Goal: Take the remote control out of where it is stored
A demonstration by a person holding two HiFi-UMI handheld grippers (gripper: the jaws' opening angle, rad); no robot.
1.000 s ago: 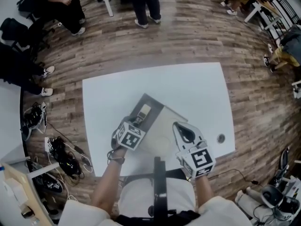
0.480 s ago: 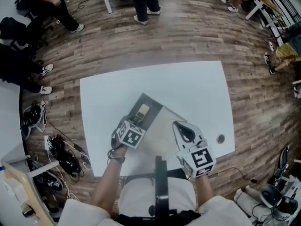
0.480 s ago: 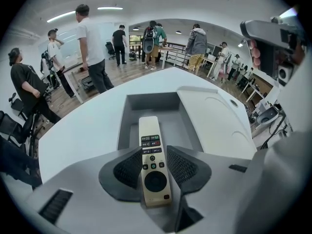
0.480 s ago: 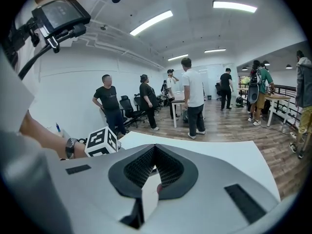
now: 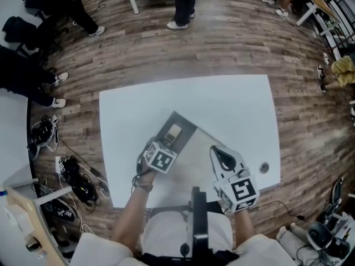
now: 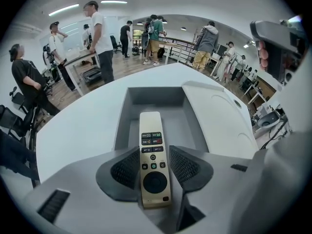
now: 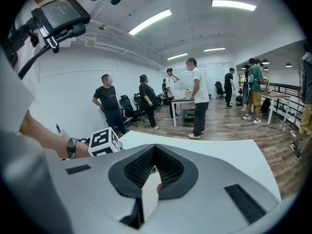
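A wooden floor [image 5: 233, 43] surrounds the white table [image 5: 222, 104], and people stand on it well beyond the far side of the open grey box [image 5: 184, 123].

That box sits on the table on its near half, its walls [image 6: 122, 126] open to the top. A pale flat panel [image 5: 195, 155] lies on the table just to the right of the box, its edge against the box's right wall; the left gripper view shows it as a smooth slab [image 6: 219, 116] with a shallow rounded outline pressed into it.

The left claw [image 5: 165, 144] reaches in at the near end of the box. The right claw [image 5: 217, 152] is held to the right of the box, above the near part of the panel, touching nothing. Its pads meet at the tip [image 7: 155, 155], so it is closed and empty.

The remote control [image 6: 155, 155], slim and pale gold with small buttons and a round dark pad, lies lengthwise in the box [image 5: 172, 132]. Its near end is clamped between the left claw's [image 6: 155, 168] dark ribbed pads [image 6: 127, 167], and its far end points over the box's floor.
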